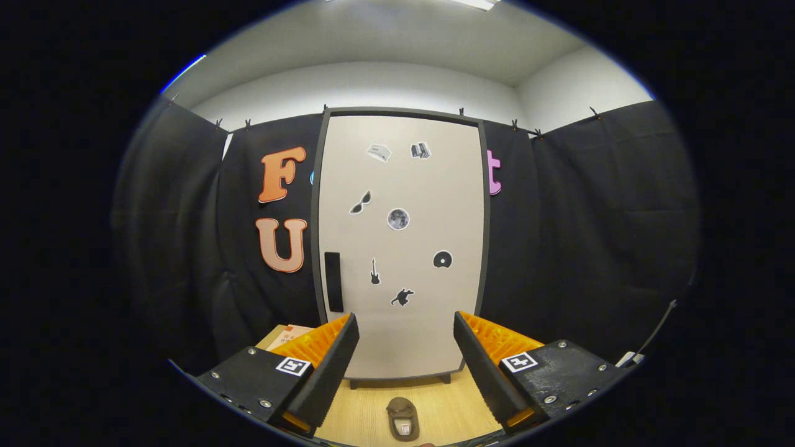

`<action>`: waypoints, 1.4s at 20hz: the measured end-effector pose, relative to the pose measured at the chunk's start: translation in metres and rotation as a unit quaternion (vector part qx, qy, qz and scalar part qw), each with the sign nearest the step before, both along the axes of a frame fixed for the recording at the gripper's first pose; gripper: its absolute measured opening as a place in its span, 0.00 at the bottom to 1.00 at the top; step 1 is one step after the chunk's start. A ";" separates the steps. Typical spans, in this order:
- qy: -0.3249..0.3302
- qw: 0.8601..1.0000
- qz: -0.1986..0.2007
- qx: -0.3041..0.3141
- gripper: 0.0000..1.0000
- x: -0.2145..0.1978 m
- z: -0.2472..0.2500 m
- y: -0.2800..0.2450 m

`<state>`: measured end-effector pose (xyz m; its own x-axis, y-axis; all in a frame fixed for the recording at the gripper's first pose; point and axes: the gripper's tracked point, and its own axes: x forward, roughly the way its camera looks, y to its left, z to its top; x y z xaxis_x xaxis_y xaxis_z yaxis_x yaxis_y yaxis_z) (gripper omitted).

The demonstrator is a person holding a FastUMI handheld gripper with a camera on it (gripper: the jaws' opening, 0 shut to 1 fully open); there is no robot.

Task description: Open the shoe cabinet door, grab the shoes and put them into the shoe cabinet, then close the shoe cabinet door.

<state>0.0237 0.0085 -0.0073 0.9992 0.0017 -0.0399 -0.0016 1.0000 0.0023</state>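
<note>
The shoe cabinet stands ahead of me, a tall pale cabinet with a dark frame and short feet. Its door is shut, carries several small stickers, and has a dark vertical handle near its left edge. A brown shoe lies on the wooden floor in front of the cabinet, low between my fingers. My gripper is open, with nothing between its fingers, well back from the door.
Black cloth hangs on both sides of the cabinet. A cardboard box sits on the floor left of the cabinet, partly behind my left finger. A white cable end lies at the right by the cloth.
</note>
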 end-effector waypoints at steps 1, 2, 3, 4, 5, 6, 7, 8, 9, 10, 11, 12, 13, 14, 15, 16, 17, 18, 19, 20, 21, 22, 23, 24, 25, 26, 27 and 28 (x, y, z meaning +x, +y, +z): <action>0.002 1.000 0.001 0.002 0.96 0.003 -0.001 0.002; 0.004 1.000 0.004 0.003 0.96 0.006 -0.003 0.004; 0.006 1.000 0.007 0.003 0.96 0.009 -0.003 0.008; 0.007 1.000 0.012 0.003 0.96 0.013 -0.004 0.012; 0.007 1.000 0.019 0.003 0.96 0.019 -0.006 0.018; 0.011 1.000 0.025 0.001 0.96 0.026 -0.009 0.023; 0.014 0.999 0.028 -0.001 0.96 0.034 -0.012 0.028; 0.018 0.999 0.035 0.000 0.96 0.042 -0.016 0.034; 0.023 0.999 0.041 0.002 0.96 0.051 -0.019 0.041; 0.026 0.999 0.047 0.003 0.96 0.059 -0.022 0.048; 0.031 0.998 0.054 0.003 0.96 0.068 -0.027 0.055; 0.033 0.997 0.063 0.002 0.96 0.077 -0.029 0.063; 0.035 0.997 0.070 0.000 0.96 0.085 -0.031 0.071; 0.037 0.996 0.078 -0.003 0.96 0.094 -0.034 0.079; 0.039 0.996 0.085 -0.005 0.96 0.102 -0.035 0.086; 0.040 0.995 0.092 -0.004 0.96 0.111 -0.036 0.093; 0.043 0.994 0.102 -0.002 0.96 0.121 -0.038 0.101; 0.045 0.993 0.108 0.000 0.96 0.130 -0.039 0.107; 0.045 0.993 0.111 0.002 0.96 0.140 -0.040 0.114; 0.044 0.992 0.116 0.004 0.96 0.149 -0.040 0.120; 0.042 0.992 0.121 0.005 0.96 0.158 -0.039 0.125; 0.042 0.991 0.125 0.005 0.96 0.166 -0.039 0.130; 0.040 0.991 0.129 0.007 0.96 0.172 -0.039 0.135; 0.039 0.991 0.130 0.007 0.96 0.179 -0.038 0.137; 0.037 0.991 0.130 0.007 0.96 0.186 -0.038 0.140; 0.036 0.991 0.130 0.005 0.96 0.192 -0.038 0.142; 0.033 0.991 0.130 0.004 0.96 0.198 -0.037 0.144; 0.033 0.991 0.127 0.004 0.96 0.203 -0.037 0.145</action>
